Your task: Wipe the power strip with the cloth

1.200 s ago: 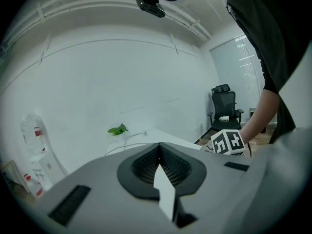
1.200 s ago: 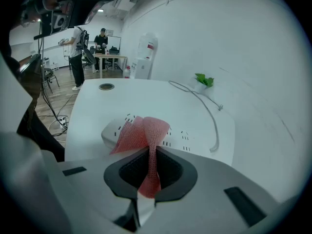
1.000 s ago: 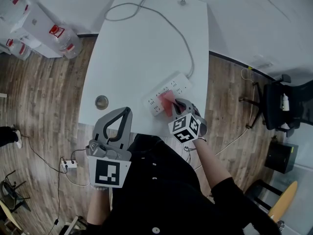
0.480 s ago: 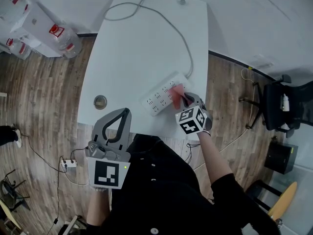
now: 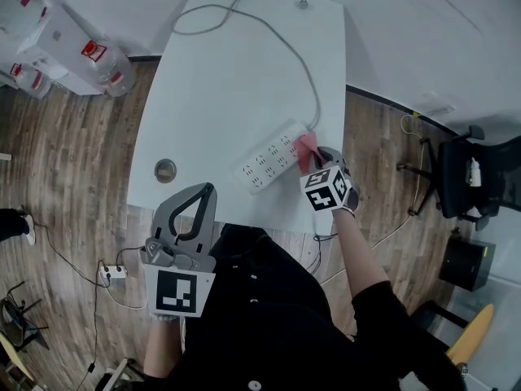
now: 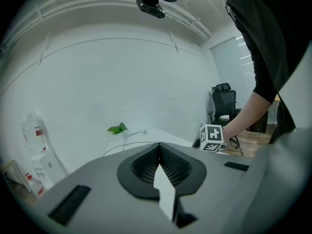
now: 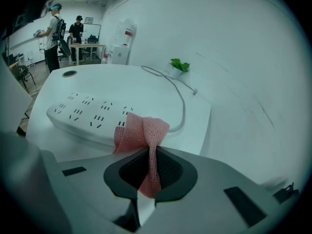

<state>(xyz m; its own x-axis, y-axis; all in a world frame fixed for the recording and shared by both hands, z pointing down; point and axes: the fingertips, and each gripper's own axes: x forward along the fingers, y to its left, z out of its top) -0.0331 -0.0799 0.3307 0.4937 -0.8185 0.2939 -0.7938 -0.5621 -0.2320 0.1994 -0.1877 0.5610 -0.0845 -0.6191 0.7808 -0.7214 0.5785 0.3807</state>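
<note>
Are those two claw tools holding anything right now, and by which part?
The right gripper pinches the pink cloth by a bunched fold, its free part spread at the power strip's cable end. The left gripper is shut on nothing.

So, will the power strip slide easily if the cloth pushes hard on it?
Probably yes: the power strip lies unheld on a smooth white table. Its cable may drag and turn it. The cloth looks limp, so pushes stay soft.

You are holding a pink mesh cloth [image 7: 141, 130] to a white power strip [image 7: 83, 113] on a white table [image 5: 236, 80]; your grey right gripper [image 7: 151, 152] is carrying a black-and-white patterned cube [image 5: 327, 191].
</note>
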